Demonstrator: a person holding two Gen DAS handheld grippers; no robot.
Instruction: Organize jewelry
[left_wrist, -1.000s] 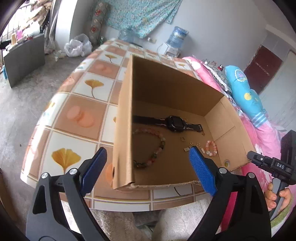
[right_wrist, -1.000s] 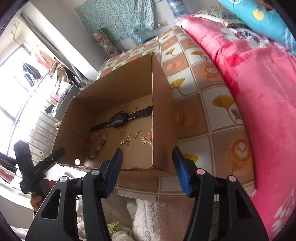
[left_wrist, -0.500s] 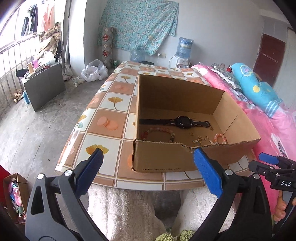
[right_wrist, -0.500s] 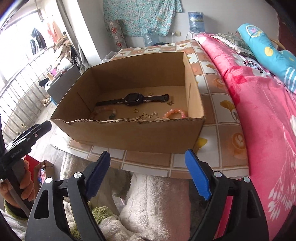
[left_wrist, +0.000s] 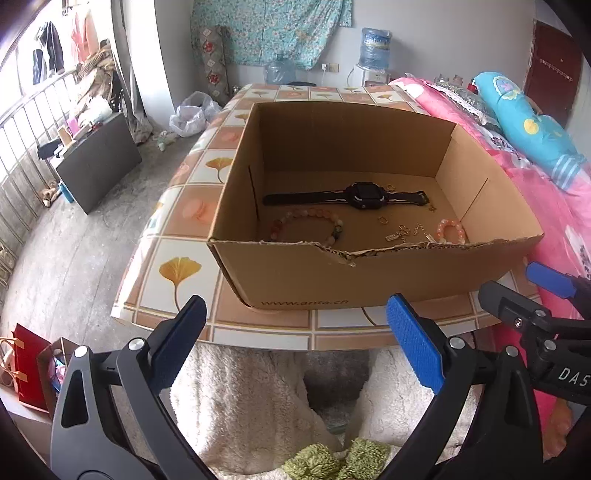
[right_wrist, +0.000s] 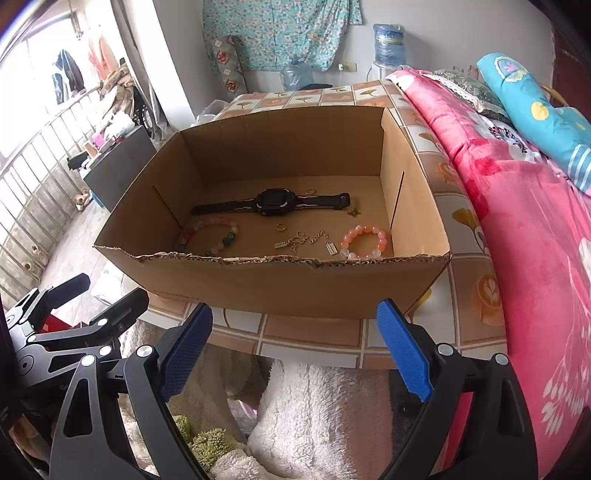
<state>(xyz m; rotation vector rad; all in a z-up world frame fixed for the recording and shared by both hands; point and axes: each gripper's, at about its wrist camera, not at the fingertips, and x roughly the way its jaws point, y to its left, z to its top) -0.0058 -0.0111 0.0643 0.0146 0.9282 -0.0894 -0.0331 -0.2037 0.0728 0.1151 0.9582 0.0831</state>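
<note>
An open cardboard box (left_wrist: 369, 280) (right_wrist: 295, 284) stands on the tiled table. Inside lie a black watch (left_wrist: 360, 195) (right_wrist: 273, 201), a multicoloured bead bracelet (left_wrist: 310, 223) (right_wrist: 214, 234), a pink bead bracelet (left_wrist: 451, 230) (right_wrist: 364, 242), a gold chain with charms (left_wrist: 406, 234) (right_wrist: 306, 240) and small gold rings (right_wrist: 281, 227). My left gripper (left_wrist: 295, 343) is open and empty, held in front of the box below the table edge. My right gripper (right_wrist: 295, 347) is also open and empty in front of the box.
The table (left_wrist: 177, 266) with a ginkgo-leaf cloth ends just before the grippers. A pink bed cover (right_wrist: 535, 221) lies along the right side. White fluffy fabric (left_wrist: 243, 398) is below the grippers. A dark cabinet (left_wrist: 96, 162) and a red bag (left_wrist: 26, 365) stand on the floor at left.
Both grippers have pulled back and down from over the box to in front of it, level with each other. The jewelry in the box has not moved.
</note>
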